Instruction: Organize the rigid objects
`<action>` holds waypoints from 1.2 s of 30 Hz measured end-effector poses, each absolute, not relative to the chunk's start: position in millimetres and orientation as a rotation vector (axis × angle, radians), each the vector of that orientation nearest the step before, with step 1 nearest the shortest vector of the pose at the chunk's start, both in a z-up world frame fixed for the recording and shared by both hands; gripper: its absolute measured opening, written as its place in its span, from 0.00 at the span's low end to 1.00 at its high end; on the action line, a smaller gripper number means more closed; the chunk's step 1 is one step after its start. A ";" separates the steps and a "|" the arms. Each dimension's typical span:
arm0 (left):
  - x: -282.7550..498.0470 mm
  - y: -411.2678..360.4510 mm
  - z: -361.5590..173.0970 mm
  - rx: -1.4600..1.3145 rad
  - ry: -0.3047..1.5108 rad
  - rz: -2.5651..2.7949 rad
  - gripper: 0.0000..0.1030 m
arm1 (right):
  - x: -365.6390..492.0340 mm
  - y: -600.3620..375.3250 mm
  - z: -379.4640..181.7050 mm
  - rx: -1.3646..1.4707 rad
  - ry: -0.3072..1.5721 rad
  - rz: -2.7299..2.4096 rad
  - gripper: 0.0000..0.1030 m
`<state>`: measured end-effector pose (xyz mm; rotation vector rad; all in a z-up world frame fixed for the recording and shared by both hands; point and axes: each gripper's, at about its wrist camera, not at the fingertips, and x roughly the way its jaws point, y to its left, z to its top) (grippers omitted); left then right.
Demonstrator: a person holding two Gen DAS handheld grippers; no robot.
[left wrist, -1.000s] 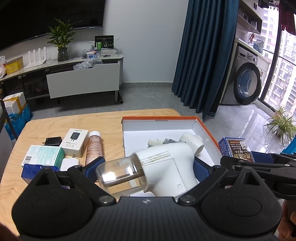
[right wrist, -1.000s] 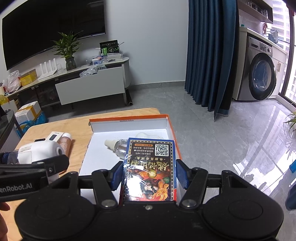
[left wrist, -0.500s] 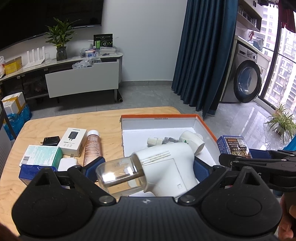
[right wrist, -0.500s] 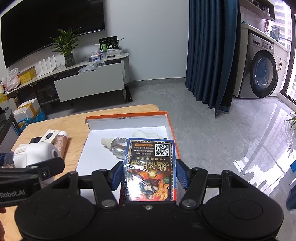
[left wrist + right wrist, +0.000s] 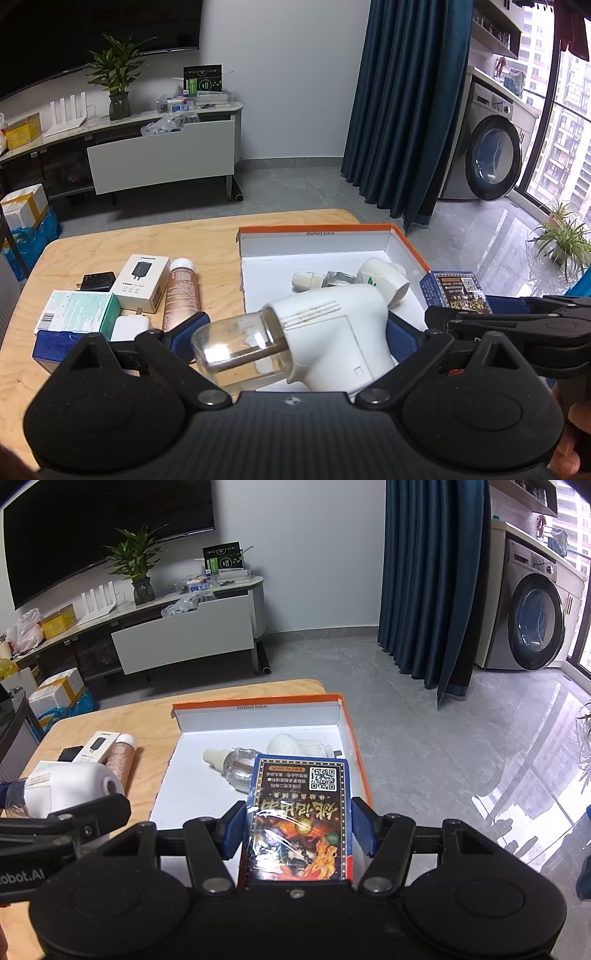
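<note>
Plywood formed the surface [image 5: 110, 243], which carried everything, with an open white box with an orange rim [image 5: 317, 243] resting toward its right far part. Inside that box lay a small clear bottle with a cream cap [image 5: 229, 762] and a white rounded device [image 5: 295, 744], side by side near the far right corner. Left of the box, on the bare wood, sat a teal carton [image 5: 77, 312], a white charger box [image 5: 142, 282], a brown tube with a white cap [image 5: 183, 291], a small black adapter [image 5: 98, 281] and a small white block [image 5: 129, 328], all close together.

The left hand-held gripper [image 5: 295, 338] was clamped on a white appliance with a clear glass jar at its end [image 5: 325, 332], held above the box's near left edge. The right hand-held gripper [image 5: 299, 827] held a blue printed card box [image 5: 301, 812] between its blue pads, raised over the box's near right part.
</note>
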<state>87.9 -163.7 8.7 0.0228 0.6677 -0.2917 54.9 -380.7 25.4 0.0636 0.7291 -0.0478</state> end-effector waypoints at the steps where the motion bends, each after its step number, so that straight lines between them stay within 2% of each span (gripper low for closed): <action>1: 88.4 -164.1 8.1 0.024 0.669 -0.292 0.97 | 55.5 -381.0 24.6 0.065 0.731 -0.048 0.70; 36: 107.2 -161.2 -7.3 0.017 0.708 -0.273 0.97 | 86.0 -379.1 -2.7 0.035 0.789 -0.037 0.70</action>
